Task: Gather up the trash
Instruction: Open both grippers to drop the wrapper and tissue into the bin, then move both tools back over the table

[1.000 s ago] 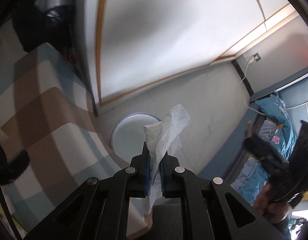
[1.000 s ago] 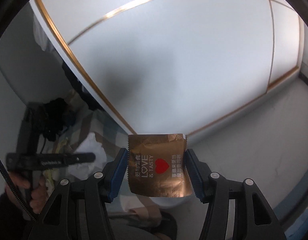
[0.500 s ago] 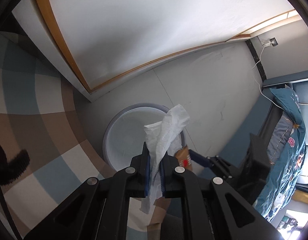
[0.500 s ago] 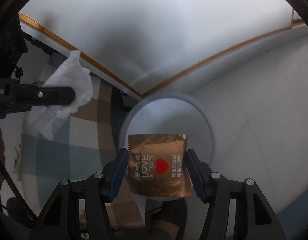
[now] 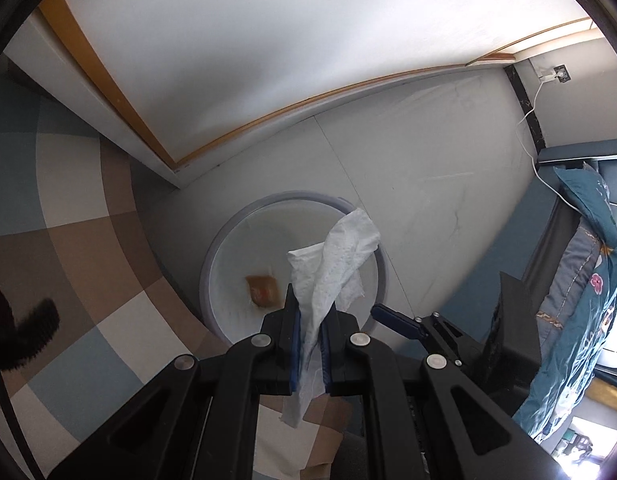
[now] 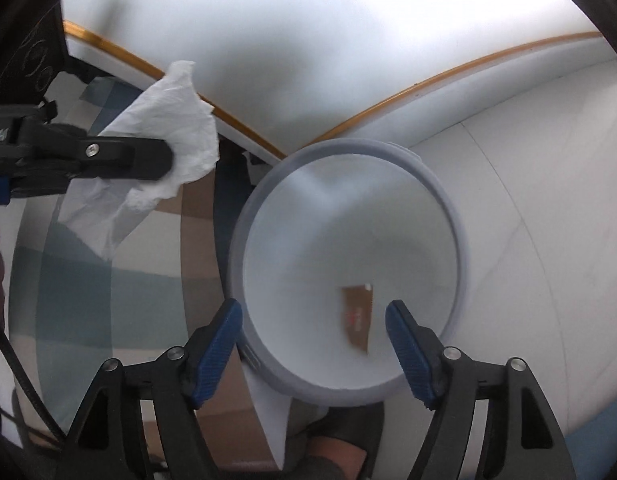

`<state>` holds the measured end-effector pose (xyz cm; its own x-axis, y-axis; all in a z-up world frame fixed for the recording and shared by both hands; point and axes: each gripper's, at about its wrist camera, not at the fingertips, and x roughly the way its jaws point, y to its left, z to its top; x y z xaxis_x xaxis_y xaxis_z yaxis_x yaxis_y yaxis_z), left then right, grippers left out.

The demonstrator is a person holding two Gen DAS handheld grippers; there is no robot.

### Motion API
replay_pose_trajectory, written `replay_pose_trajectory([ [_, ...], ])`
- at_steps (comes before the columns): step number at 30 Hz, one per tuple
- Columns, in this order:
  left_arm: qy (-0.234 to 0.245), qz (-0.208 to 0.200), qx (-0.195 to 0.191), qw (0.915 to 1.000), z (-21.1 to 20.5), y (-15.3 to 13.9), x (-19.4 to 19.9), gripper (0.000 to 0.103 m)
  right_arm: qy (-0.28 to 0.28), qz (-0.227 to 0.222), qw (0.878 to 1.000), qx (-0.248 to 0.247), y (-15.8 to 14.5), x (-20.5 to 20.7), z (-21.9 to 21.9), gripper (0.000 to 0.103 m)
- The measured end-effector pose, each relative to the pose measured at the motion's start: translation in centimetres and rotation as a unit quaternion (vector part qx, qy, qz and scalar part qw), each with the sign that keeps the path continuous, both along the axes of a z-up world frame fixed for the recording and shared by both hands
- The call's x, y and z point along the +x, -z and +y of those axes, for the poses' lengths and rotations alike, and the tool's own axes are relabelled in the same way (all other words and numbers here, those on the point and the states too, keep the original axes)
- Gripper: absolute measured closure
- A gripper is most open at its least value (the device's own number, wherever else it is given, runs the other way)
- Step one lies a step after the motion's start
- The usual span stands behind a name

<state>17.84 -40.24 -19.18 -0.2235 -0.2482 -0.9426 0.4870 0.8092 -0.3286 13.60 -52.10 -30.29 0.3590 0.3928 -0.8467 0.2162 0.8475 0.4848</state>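
The left claw [image 5: 309,330] pinches a tissue [image 5: 332,264], its pads pressed together on the paper, which stands up past the tips and trails below them. Ahead of and below this claw sits the bin [image 5: 228,240], a round pale tub on the floor; the tissue's upper end lies over the bin's near side in this view. The right claw [image 6: 314,322] is spread wide and holds nothing. Right under its gap, inside the bin, is a brown wrapper [image 6: 358,316], blurred, so whether it is at rest cannot be told.

The step in hand looks like dropping the tissue. To do it well, the left claw should move forward until its tips are clearly over the bin's mouth, point down, then spread fully. Light paper can cling to a pad or drift, so a low release well inside the rim is safer. The right claw is best drawn aside, since it sits just to the left claw's right, over the near rim.

The wrapper bears a small red mark; its lettering is too blurred to read.
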Motion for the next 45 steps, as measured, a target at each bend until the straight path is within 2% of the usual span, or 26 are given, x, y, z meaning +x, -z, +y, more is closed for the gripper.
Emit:
replay_pose_trajectory([
  [7,0.002,0.014,0.019,0.9997,-0.7,1.3,-0.4,0.095,0.035,-0.007,0.999,-0.024,-1.6,-2.3,-1.1,0.028],
  [12,0.003,0.022,0.030,0.9993,-1.1,1.9,-0.9,0.077,0.066,-0.018,0.997,-0.040,-3.2,-3.8,-2.3,0.026],
  [14,0.000,0.020,0.036,0.9992,-1.1,1.9,-1.1,0.065,0.081,-0.024,0.995,-0.045,-3.7,-4.2,-2.7,0.025],
  [19,-0.015,0.012,0.029,0.9994,-0.5,1.3,-1.2,0.049,0.113,-0.035,0.992,-0.045,-4.8,-5.3,-4.0,0.024],
  [25,-0.002,0.001,-0.003,1.0000,-0.4,-0.3,-1.8,0.044,0.126,-0.044,0.990,-0.051,-5.6,-5.4,-4.3,0.024],
  [31,-0.012,-0.066,-0.025,0.9974,0.6,-3.7,-2.2,0.036,0.140,-0.053,0.988,-0.045,-7.0,-6.1,-5.1,0.023],
  [36,-0.015,-0.135,-0.031,0.9902,1.9,-6.7,-3.2,0.036,0.141,-0.075,0.986,-0.048,-9.7,-6.7,-5.4,0.023],
  [40,-0.036,-0.191,-0.044,0.9799,4.0,-9.0,-3.7,0.036,0.141,-0.099,0.984,-0.053,-12.4,-6.8,-5.2,0.023],
  [45,-0.068,-0.260,-0.059,0.9615,7.0,-12.6,-4.5,0.035,0.131,-0.137,0.980,-0.066,-16.6,-7.2,-4.2,0.023],
])
